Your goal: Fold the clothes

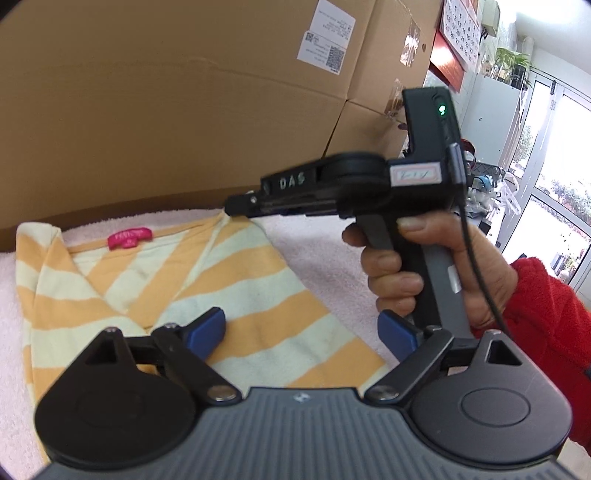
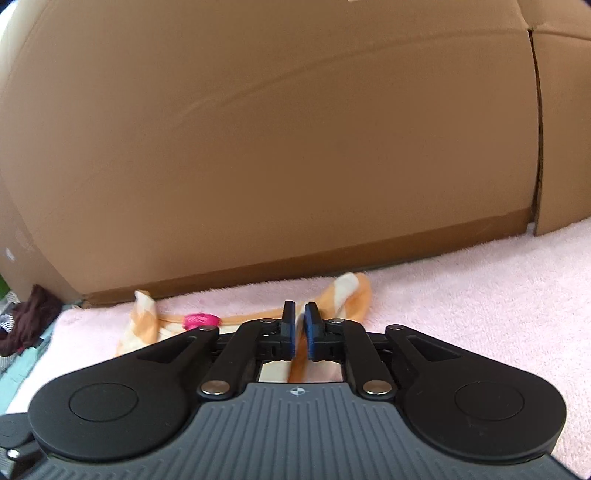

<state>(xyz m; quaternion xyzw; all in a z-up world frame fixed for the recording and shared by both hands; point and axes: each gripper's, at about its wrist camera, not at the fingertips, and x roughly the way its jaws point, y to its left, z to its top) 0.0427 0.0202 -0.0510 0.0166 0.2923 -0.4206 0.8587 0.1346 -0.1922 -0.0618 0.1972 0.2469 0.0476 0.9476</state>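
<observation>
Nearest, the left gripper (image 1: 301,328) hung over the striped shirt (image 1: 221,295) with jaws wide and empty. Farther on, the right gripper (image 2: 300,332) had jaws nearly together around a fabric fold, apparently not pinching it, likely releasing the folded-in sleeve beside the cardboard box (image 2: 258,147) on the pink towel (image 2: 461,295).

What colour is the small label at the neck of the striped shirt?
Bright pink. The label on the shirt shows best in the left wrist view.

Ahead of the tongs rise brown cardboard boxes (image 1: 166,110) on a pink towel (image 2: 480,295); right of them a wall calendar (image 1: 461,29), potted plants (image 1: 513,62); far left, dark crumpled cloth (image 2: 29,317)
</observation>
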